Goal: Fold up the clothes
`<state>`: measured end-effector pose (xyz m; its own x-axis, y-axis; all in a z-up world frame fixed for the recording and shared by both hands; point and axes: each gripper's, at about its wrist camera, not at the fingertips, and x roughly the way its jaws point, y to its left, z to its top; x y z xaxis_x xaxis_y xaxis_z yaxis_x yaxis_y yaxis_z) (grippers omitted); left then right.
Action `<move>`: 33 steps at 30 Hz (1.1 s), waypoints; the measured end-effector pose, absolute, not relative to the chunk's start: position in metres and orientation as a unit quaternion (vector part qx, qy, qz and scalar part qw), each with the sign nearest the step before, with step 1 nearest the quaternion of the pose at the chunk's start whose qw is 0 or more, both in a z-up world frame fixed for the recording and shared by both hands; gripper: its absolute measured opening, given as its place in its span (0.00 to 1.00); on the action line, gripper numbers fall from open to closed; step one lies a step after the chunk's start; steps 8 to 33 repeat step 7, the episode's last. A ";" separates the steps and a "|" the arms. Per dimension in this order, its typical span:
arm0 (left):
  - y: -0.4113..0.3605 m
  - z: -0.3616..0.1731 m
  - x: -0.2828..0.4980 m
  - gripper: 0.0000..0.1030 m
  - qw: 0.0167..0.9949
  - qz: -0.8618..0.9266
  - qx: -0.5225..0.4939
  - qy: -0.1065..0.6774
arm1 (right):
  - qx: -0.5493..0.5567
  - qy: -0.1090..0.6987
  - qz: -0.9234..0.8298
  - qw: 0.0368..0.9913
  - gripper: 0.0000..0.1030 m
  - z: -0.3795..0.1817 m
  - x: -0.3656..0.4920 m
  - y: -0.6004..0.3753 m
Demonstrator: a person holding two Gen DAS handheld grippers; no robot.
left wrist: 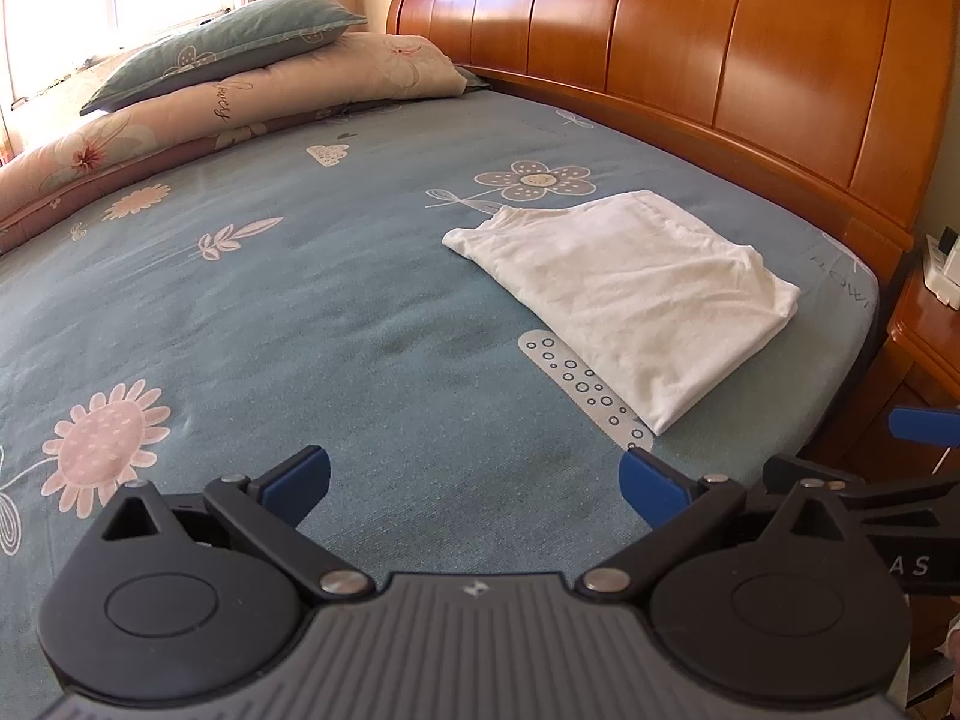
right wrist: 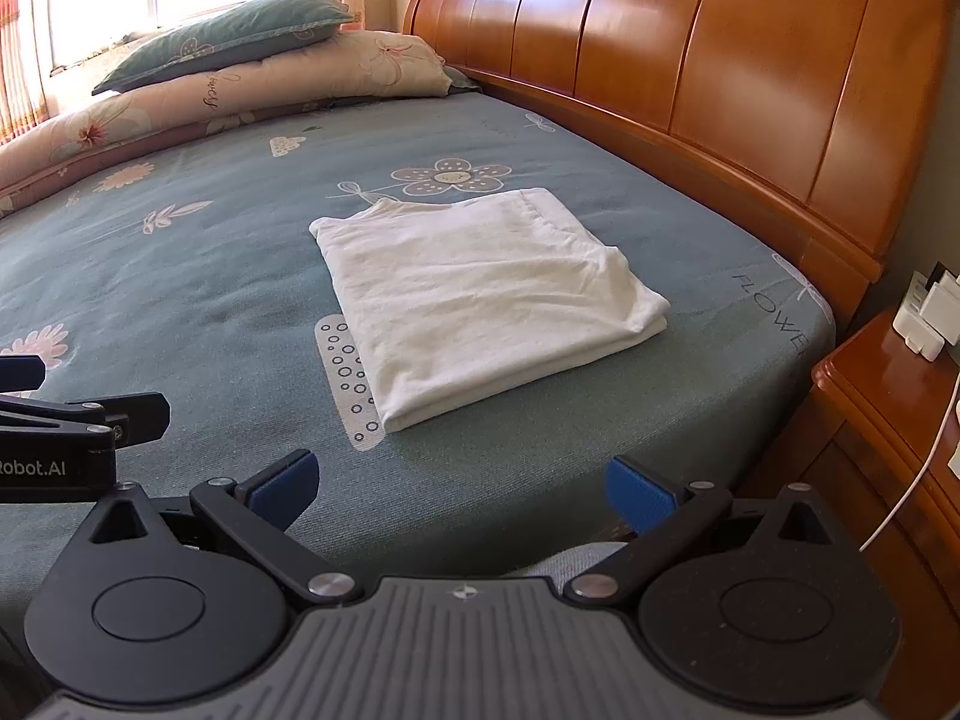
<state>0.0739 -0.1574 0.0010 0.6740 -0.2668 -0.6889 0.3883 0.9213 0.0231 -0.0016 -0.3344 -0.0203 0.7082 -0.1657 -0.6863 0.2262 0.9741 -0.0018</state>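
A: What can't be made out?
B: The bedside cabinet (right wrist: 888,420) is cut off at the right edge, and the white cable (right wrist: 918,468) runs off-frame.
A: Anything else?
B: The folded garment's (right wrist: 480,294) type is unclear.

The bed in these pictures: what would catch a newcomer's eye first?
A folded white cotton garment lies as a neat rectangle on the blue-green flowered bedsheet, near the glossy orange-brown wooden headboard. In the foreground both black, blue-padded grippers, left and right, hang open and empty, short of the garment.
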 end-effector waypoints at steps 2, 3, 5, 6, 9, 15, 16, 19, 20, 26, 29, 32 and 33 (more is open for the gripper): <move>-0.157 0.001 0.074 0.99 0.912 -0.181 0.082 0.360 | 0.041 0.367 -0.106 0.923 1.00 -0.021 -0.001 -0.334; -0.156 0.001 0.074 0.99 0.912 -0.183 0.079 0.359 | 0.041 0.368 -0.106 0.923 1.00 -0.021 -0.001 -0.334; -0.155 0.001 0.074 0.99 0.912 -0.183 0.075 0.358 | 0.040 0.368 -0.106 0.923 1.00 -0.021 -0.001 -0.334; -0.155 0.002 0.074 0.99 0.913 -0.183 0.074 0.357 | 0.040 0.368 -0.106 0.923 1.00 -0.021 -0.001 -0.334; -0.155 0.002 0.074 0.99 0.914 -0.183 0.074 0.356 | 0.040 0.368 -0.106 0.923 1.00 -0.021 -0.001 -0.334; -0.155 0.002 0.074 0.99 0.914 -0.183 0.074 0.356 | 0.040 0.368 -0.106 0.923 1.00 -0.021 -0.001 -0.334; -0.155 0.002 0.074 0.99 0.914 -0.183 0.074 0.356 | 0.040 0.368 -0.106 0.923 1.00 -0.021 -0.001 -0.334; -0.155 0.002 0.074 0.99 0.914 -0.183 0.074 0.356 | 0.040 0.368 -0.106 0.923 1.00 -0.021 -0.001 -0.334; -0.155 0.002 0.074 0.99 0.914 -0.183 0.074 0.356 | 0.040 0.368 -0.106 0.923 1.00 -0.021 -0.001 -0.334; -0.155 0.002 0.074 0.99 0.914 -0.183 0.074 0.356 | 0.040 0.368 -0.106 0.923 1.00 -0.021 -0.001 -0.334; -0.155 0.002 0.074 0.99 0.914 -0.183 0.074 0.356 | 0.040 0.368 -0.106 0.923 1.00 -0.021 -0.001 -0.334; -0.155 0.002 0.074 0.99 0.914 -0.183 0.074 0.356 | 0.040 0.368 -0.106 0.923 1.00 -0.021 -0.001 -0.334; -0.155 0.002 0.074 0.99 0.914 -0.183 0.074 0.356 | 0.040 0.368 -0.106 0.923 1.00 -0.021 -0.001 -0.334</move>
